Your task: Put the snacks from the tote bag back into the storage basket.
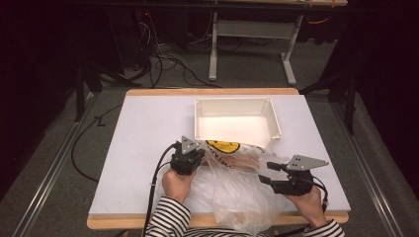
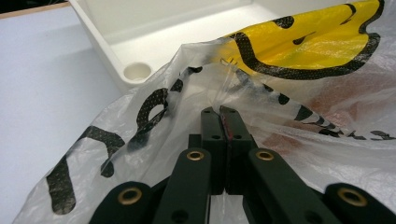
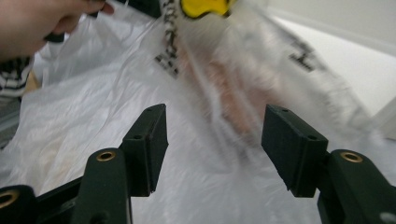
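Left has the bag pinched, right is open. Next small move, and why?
Probably close the right gripper on the plastic bag. Its jaws stand open with a bunched fold of film between them, while the left gripper is shut on the printed edge near the white box. A second hold would let both spread the bag.

White table [image 1: 143,143] with wooden edge, white open box [image 1: 236,119], clear plastic bag [image 1: 232,190] resting on it

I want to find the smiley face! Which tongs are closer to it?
Left. The left tongs are shut on the plastic bag right beside the yellow smiley face. The right tongs hang open farther down the bag.
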A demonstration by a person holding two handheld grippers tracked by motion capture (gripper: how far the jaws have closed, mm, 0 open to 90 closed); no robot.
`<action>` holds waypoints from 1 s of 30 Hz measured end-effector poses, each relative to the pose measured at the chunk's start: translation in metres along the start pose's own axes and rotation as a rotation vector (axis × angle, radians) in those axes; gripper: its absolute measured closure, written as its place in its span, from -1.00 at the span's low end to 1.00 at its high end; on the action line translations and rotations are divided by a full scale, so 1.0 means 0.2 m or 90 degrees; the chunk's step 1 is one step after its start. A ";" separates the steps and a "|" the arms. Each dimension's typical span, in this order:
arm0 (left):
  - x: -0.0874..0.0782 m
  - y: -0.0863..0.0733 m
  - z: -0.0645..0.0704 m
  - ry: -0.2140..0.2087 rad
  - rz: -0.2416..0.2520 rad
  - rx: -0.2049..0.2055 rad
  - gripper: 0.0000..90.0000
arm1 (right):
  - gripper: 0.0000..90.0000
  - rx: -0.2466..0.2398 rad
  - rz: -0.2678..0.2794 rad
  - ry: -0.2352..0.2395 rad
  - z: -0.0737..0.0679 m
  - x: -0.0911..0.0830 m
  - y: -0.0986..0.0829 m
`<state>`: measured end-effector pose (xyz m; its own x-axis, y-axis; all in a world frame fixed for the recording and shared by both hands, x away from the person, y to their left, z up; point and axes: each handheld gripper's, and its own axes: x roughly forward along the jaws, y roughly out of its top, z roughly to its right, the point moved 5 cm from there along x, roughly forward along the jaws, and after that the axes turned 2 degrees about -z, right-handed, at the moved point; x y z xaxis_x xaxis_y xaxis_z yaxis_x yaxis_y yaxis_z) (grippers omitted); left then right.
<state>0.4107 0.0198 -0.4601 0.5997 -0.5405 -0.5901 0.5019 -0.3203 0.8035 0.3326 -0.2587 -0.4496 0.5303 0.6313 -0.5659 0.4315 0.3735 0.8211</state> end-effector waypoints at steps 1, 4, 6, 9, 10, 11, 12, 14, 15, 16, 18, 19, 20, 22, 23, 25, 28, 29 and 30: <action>0.00 0.00 0.00 0.000 0.000 0.000 1.00 | -0.08 0.000 0.000 0.000 0.00 0.00 0.00; 0.01 0.00 0.00 -0.002 0.001 -0.003 1.00 | -0.07 -0.006 -0.058 -0.003 -0.01 0.07 -0.06; 0.01 0.00 0.00 -0.002 0.002 -0.002 1.00 | 0.09 0.004 -0.077 0.002 0.02 0.10 -0.08; 0.00 0.00 0.00 -0.003 0.002 -0.001 1.00 | 0.65 -0.006 -0.107 0.008 0.04 0.14 -0.12; 0.00 0.00 -0.01 -0.002 0.003 0.000 1.00 | 0.79 -0.010 -0.111 0.011 0.05 0.15 -0.12; 0.00 0.00 -0.01 -0.002 0.003 0.000 1.00 | 0.79 -0.010 -0.111 0.011 0.05 0.15 -0.12; -0.01 0.00 -0.01 -0.003 0.003 0.001 1.00 | 0.92 -0.011 -0.117 0.014 0.05 0.15 -0.12; -0.01 0.00 -0.01 -0.004 0.002 0.005 1.00 | 1.00 -0.022 -0.110 0.004 0.06 0.13 -0.10; -0.01 0.00 -0.01 -0.004 0.002 0.005 1.00 | 1.00 -0.024 -0.106 -0.002 0.07 0.12 -0.09; -0.01 0.00 -0.01 -0.005 0.004 0.003 1.00 | 1.00 -0.021 -0.099 -0.012 0.08 0.11 -0.08; -0.01 0.00 -0.01 -0.006 0.005 0.002 1.00 | 1.00 -0.023 -0.085 -0.032 0.11 0.09 -0.05; -0.01 0.00 -0.01 -0.006 0.006 0.001 1.00 | 1.00 -0.022 -0.078 -0.042 0.12 0.08 -0.03; -0.01 0.00 -0.01 -0.006 0.006 0.000 1.00 | 1.00 -0.021 -0.072 -0.050 0.14 0.07 -0.02; -0.01 0.01 -0.01 -0.007 0.008 -0.003 1.00 | 1.00 -0.015 -0.064 -0.070 0.17 0.07 -0.01; 0.00 0.00 -0.01 -0.007 0.007 -0.004 1.00 | 1.00 -0.008 -0.063 -0.078 0.19 0.07 0.00; 0.00 0.00 -0.01 -0.008 0.006 -0.004 1.00 | 1.00 -0.003 -0.061 -0.083 0.20 0.07 0.00; 0.02 0.00 -0.02 -0.006 0.005 -0.007 1.00 | 1.00 0.018 -0.064 -0.099 0.25 0.11 -0.01; 0.02 0.00 -0.02 -0.006 0.005 -0.007 1.00 | 1.00 0.020 -0.066 -0.102 0.26 0.12 -0.02; 0.02 0.00 -0.02 -0.004 0.005 -0.008 1.00 | 1.00 0.024 -0.067 -0.103 0.26 0.13 -0.02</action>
<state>0.4167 0.0203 -0.4627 0.5998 -0.5476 -0.5834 0.5056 -0.3058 0.8068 0.3833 -0.2797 -0.4710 0.5902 0.4716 -0.6552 0.5161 0.4038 0.7554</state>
